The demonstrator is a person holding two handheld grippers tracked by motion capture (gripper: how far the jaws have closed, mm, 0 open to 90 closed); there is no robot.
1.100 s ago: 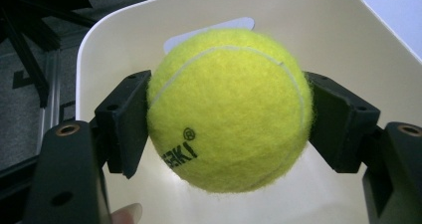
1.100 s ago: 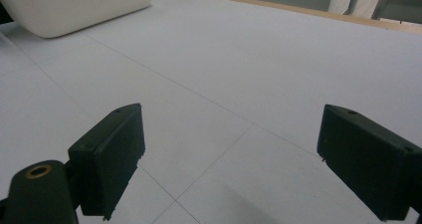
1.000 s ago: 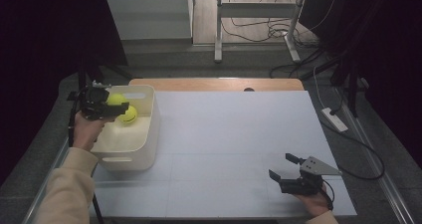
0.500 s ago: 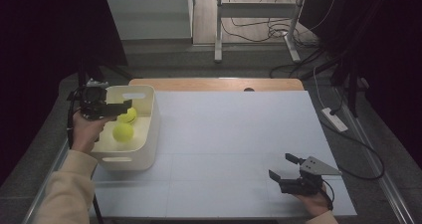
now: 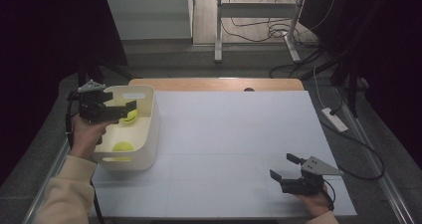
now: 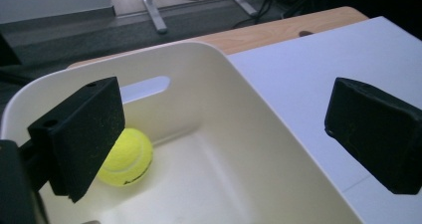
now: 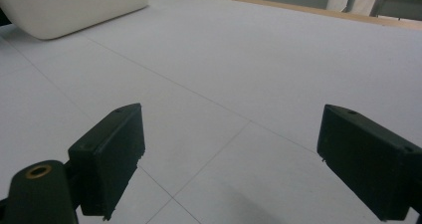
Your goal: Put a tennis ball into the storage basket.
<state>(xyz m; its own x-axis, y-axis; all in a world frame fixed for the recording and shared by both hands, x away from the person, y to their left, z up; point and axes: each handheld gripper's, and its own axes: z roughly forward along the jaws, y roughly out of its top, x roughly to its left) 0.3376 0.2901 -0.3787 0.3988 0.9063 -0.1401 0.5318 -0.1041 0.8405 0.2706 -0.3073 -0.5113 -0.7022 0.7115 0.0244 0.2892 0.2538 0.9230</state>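
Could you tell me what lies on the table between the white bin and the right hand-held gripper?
Nothing: the high view shows bare white table between the white bin and right hand-held gripper.

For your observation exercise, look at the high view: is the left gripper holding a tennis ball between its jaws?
No: the left gripper stands open above the white bin, and both tennis balls lie inside the bin.

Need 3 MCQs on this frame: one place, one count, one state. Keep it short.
1. Where is the white plastic bin?
A. table's left edge
B. table's centre
C. beside the right gripper

2. How many yellow tennis balls lie in it?
A. one
B. two
C. four

3. How do the left gripper's jaws stand?
A. shut on a ball
B. open, empty
C. clamped on the rim

A: the high view shows it at the left edge.
B: the high view shows two.
B: the left gripper view shows nothing between them.
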